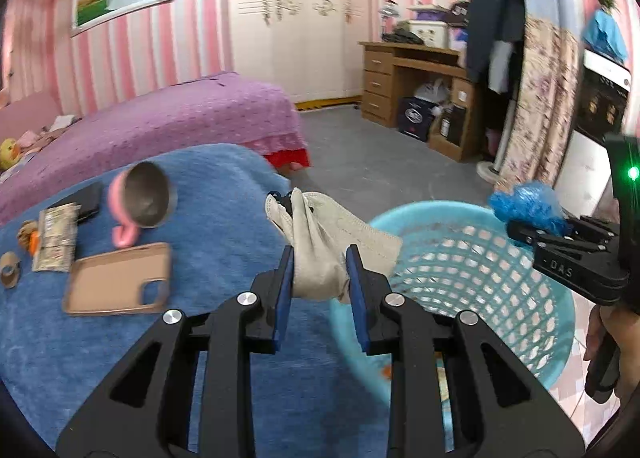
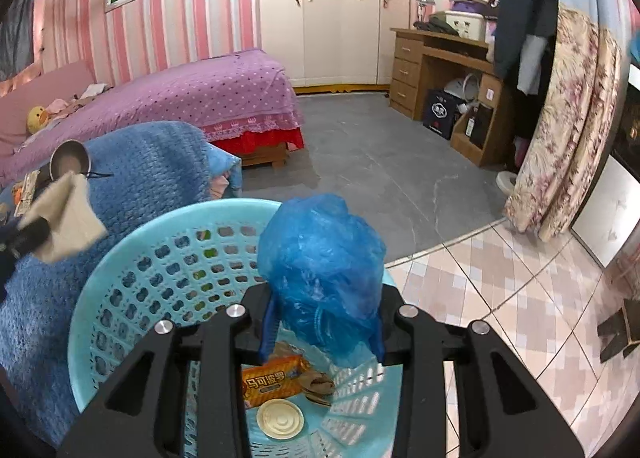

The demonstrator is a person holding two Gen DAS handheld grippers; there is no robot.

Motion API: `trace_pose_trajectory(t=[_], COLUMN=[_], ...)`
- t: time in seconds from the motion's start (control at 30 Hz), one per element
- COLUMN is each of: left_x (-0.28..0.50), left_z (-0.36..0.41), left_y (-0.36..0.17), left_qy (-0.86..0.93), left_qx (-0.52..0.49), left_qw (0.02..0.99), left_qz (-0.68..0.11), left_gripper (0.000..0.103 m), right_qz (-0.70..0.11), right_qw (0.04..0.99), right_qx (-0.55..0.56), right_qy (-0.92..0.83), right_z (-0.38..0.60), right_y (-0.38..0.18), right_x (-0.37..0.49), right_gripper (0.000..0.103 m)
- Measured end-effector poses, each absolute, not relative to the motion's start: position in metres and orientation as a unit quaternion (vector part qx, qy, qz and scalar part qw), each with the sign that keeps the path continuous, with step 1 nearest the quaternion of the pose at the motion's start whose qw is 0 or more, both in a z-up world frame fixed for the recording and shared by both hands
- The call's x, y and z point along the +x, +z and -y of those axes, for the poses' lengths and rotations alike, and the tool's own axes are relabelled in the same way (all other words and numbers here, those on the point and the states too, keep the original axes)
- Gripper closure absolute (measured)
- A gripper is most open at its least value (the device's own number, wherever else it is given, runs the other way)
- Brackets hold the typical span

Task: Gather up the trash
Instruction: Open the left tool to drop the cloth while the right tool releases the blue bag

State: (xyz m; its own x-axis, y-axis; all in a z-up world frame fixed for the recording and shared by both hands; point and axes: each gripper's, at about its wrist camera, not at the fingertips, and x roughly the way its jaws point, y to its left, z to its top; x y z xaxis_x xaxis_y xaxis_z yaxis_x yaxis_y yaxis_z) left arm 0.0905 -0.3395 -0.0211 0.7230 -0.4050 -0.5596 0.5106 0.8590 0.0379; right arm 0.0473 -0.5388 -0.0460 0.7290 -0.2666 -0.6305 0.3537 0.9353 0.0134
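Clamping a crumpled beige face mask (image 1: pixel 328 246), the left gripper (image 1: pixel 320 258) hangs beside the turquoise basket (image 1: pixel 472 258); the right gripper (image 2: pixel 320 322) pinches a blue plastic bag (image 2: pixel 320 258) above its rim.

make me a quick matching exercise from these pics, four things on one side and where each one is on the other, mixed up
Things:
1. beige mask
2. blue plastic bag
3. orange snack wrapper
4. phone case

Places:
a. inside the turquoise basket
b. lying on the blue blanket
c. in the left tongs
d. in the right tongs

Pairs: 1-c, 2-d, 3-a, 4-b
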Motion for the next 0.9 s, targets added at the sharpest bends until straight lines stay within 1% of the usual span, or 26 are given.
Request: trace_pose_trajectory(t=[0.07,0.13,0.2,0.27,0.37,0.4,0.47,0.57,0.83,0.9], left_x=[0.086,0.085,0.086,0.086,0.09,0.092,0.096,0.103,0.115,0.116], left_z=[0.354,0.366,0.374,0.377,0.373,0.37,0.363,0.349,0.309,0.298], left_y=[-0.026,-0.03,-0.034,-0.034,-0.032,-0.03,-0.027,-0.021,-0.013,-0.011], left_qy=[-0.254,-0.26,-0.265,-0.263,-0.248,-0.244,-0.231,-0.202,-0.152,-0.143], left_qx=[0.107,0.114,0.121,0.123,0.122,0.12,0.115,0.108,0.102,0.097], left_qw=[0.921,0.917,0.912,0.914,0.92,0.921,0.925,0.936,0.947,0.949], left_qz=[-0.277,-0.282,-0.29,-0.284,-0.279,-0.279,-0.278,-0.266,-0.266,-0.265], left_gripper=[0.077,0.072,0.061,0.042,0.028,0.025,0.014,0.01,0.006,0.006], right_qz=[-0.328,-0.325,-0.323,-0.323,-0.325,-0.325,-0.323,-0.323,-0.32,-0.32], right_qw=[0.927,0.927,0.927,0.927,0.927,0.927,0.928,0.927,0.93,0.93], right_qx=[0.068,0.07,0.076,0.08,0.077,0.076,0.075,0.074,0.068,0.068], right_qy=[-0.17,-0.173,-0.175,-0.175,-0.172,-0.172,-0.172,-0.173,-0.169,-0.166], right_z=[0.542,0.546,0.55,0.553,0.549,0.55,0.549,0.549,0.538,0.535], right_y=[-0.047,-0.047,-0.048,-0.049,-0.049,-0.049,-0.048,-0.048,-0.045,-0.045], right_x=[0.045,0.042,0.04,0.04,0.042,0.042,0.041,0.041,0.044,0.045], right_gripper=[0.067,0.067,0.067,0.067,0.067,0.067,0.067,0.067,0.065,0.058])
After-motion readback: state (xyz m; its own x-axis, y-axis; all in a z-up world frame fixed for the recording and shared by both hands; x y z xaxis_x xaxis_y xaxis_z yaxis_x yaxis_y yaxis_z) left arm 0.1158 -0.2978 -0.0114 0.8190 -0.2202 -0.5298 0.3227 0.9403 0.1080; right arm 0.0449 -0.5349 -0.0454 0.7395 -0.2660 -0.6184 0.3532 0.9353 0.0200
